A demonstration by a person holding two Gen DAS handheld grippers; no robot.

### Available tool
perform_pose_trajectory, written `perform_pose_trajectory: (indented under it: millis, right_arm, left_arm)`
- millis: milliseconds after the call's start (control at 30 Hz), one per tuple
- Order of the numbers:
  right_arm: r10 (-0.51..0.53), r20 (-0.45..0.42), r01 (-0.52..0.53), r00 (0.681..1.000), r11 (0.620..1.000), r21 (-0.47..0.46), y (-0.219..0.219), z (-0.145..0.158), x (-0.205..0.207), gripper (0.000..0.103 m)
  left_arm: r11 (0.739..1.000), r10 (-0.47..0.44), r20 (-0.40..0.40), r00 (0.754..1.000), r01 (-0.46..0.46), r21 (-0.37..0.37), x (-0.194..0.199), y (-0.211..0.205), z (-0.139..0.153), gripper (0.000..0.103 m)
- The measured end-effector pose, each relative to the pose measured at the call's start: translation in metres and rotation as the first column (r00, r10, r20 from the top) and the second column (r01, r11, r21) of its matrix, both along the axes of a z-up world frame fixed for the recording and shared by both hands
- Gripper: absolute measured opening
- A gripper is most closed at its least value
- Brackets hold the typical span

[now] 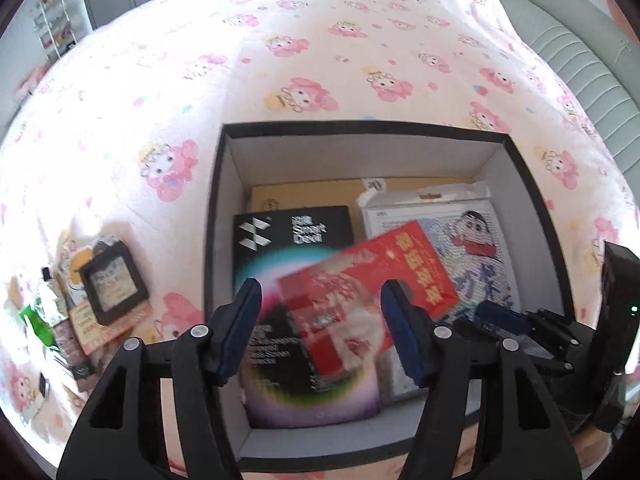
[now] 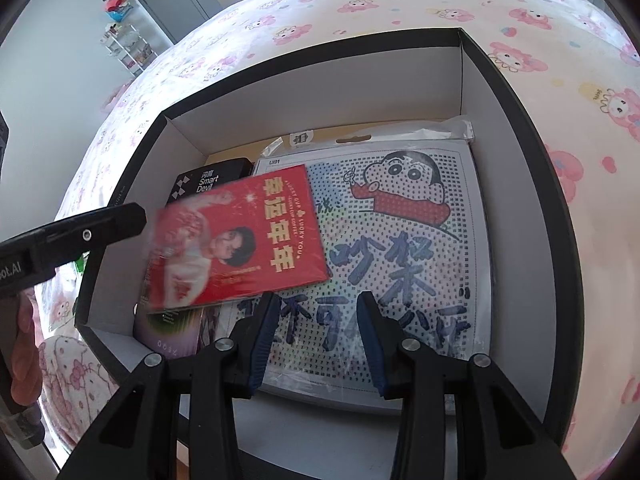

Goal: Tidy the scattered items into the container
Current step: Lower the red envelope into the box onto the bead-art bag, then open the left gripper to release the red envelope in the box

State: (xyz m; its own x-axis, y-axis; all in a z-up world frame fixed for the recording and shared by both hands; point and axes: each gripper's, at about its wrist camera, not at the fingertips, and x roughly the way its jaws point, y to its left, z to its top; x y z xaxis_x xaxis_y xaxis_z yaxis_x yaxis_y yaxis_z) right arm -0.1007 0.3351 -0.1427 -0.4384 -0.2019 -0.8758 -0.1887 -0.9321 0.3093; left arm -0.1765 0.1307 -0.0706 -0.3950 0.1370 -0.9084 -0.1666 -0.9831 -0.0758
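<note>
A black open box (image 1: 218,184) with white inner walls sits on the bed; it also shows in the right wrist view (image 2: 520,92). Inside lie a black Smart Devil package (image 1: 296,232), a cartoon bead-board pack (image 2: 420,240) and a cardboard piece. A red card packet (image 1: 360,292) is blurred, tilted over them inside the box, free of both grippers; it also shows in the right wrist view (image 2: 240,236). My left gripper (image 1: 320,328) is open above the box. My right gripper (image 2: 316,340) is open above the bead-board pack.
A pile of small items (image 1: 80,304), including a black-framed card and a green packet, lies on the pink cartoon bedsheet (image 1: 320,60) left of the box. A grey padded headboard (image 1: 580,48) stands at the far right. The other gripper's finger (image 2: 80,232) shows at the left in the right wrist view.
</note>
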Motion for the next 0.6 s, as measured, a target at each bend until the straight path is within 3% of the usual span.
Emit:
perform_pose_trajectory:
  millis: [133, 300, 400, 500, 600]
  right_arm:
    - [-0.001, -0.002, 0.001, 1.000, 1.000, 0.001, 0.001, 0.000, 0.001, 0.037]
    - [0.009, 0.000, -0.009, 1.000, 1.000, 0.002, 0.000, -0.001, 0.001, 0.037]
    - [0.020, 0.015, -0.020, 1.000, 0.999, -0.033, -0.003, 0.002, 0.000, 0.037]
    - [0.069, 0.004, -0.069, 0.998, 0.996, -0.054, -0.017, 0.005, -0.003, 0.037]
    - [0.078, 0.023, -0.078, 0.997, 0.997, -0.018, -0.025, 0.000, -0.008, 0.037]
  left_arm:
    - [0.999, 0.027, 0.058, 0.998, -0.026, -0.025, -0.023, -0.007, -0.018, 0.043]
    - [0.999, -0.006, 0.116, 0.993, 0.010, -0.034, -0.039, 0.004, -0.043, 0.032]
    - [0.997, 0.000, 0.110, 0.994, 0.009, -0.079, -0.047, 0.011, -0.047, 0.032]
    - [0.996, -0.026, 0.121, 0.992, 0.036, -0.079, -0.047, 0.018, -0.047, 0.032]
    - [0.994, -0.070, 0.128, 0.989, 0.080, -0.081, -0.046, 0.028, -0.051, 0.032]
